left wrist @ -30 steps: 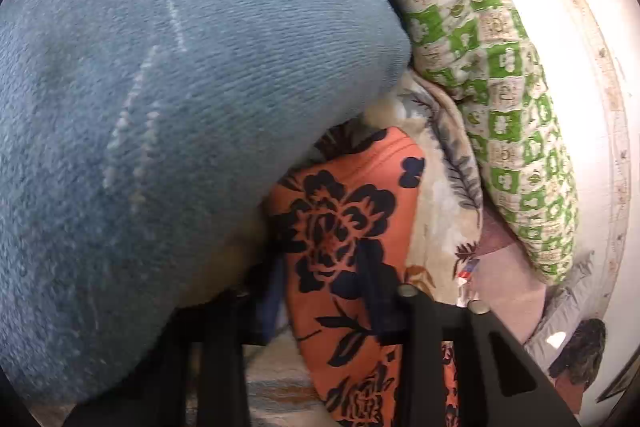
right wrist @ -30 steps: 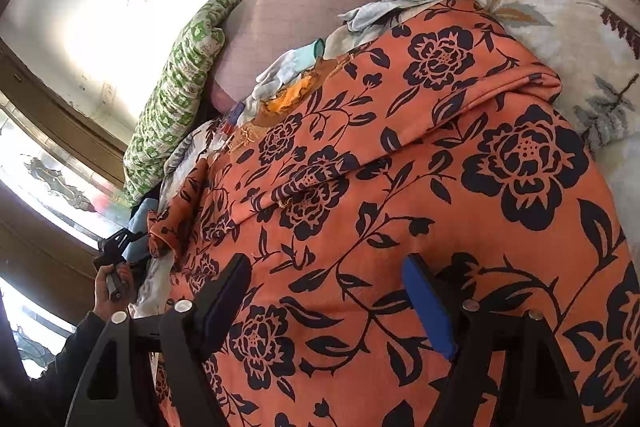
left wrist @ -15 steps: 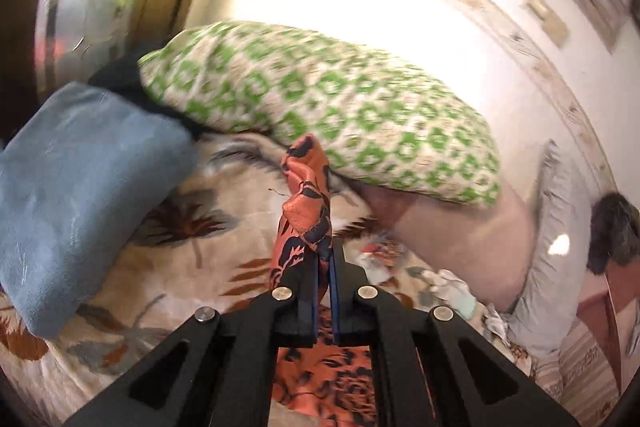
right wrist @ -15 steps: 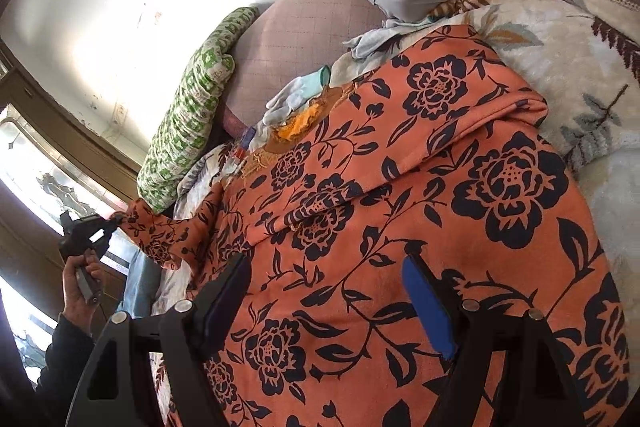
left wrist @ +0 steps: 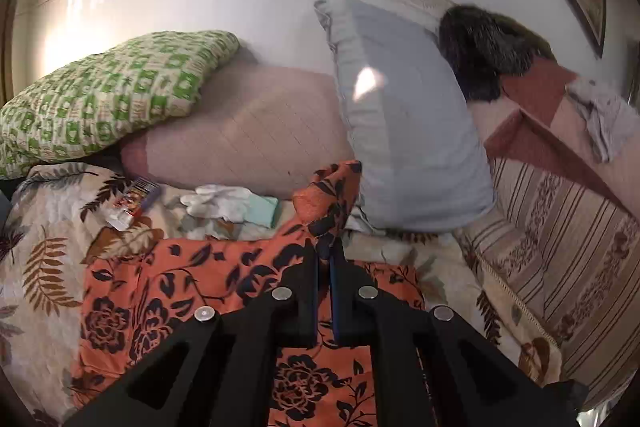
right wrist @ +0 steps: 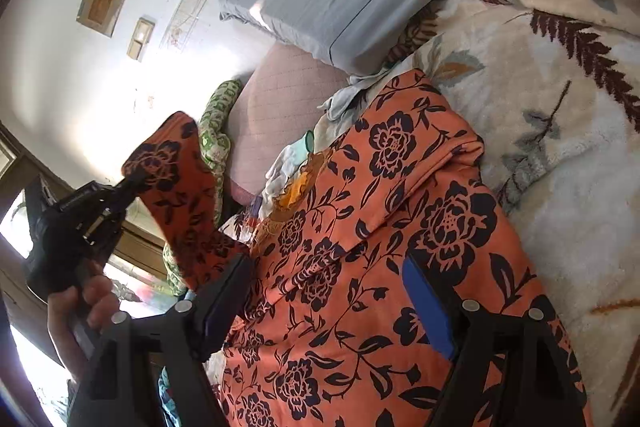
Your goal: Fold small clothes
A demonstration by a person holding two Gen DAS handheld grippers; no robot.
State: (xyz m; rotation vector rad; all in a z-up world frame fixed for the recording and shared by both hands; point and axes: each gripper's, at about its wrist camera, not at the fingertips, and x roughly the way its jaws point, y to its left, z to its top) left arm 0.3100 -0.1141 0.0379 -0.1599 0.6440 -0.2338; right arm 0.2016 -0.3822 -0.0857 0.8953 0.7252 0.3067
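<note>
An orange garment with black flowers (right wrist: 372,239) lies spread on the leaf-print bedspread (right wrist: 560,131); it also shows in the left wrist view (left wrist: 192,287). My left gripper (left wrist: 325,253) is shut on one edge of the garment and holds that part lifted above the bed; it also shows in the right wrist view (right wrist: 128,187), with raised cloth hanging from it. My right gripper (right wrist: 332,287) is open, just over the spread garment, with nothing between its fingers.
A green checked pillow (left wrist: 104,99), a pink pillow (left wrist: 240,131) and a grey pillow (left wrist: 404,115) lean on the white wall. White and mint cloths (left wrist: 232,207) and a small packet (left wrist: 132,201) lie near the pillows. A striped blanket (left wrist: 560,235) is at right.
My left gripper closed on the garment's edge and has lifted it up and across over the garment. The right gripper has stayed open and shifted slightly over the cloth.
</note>
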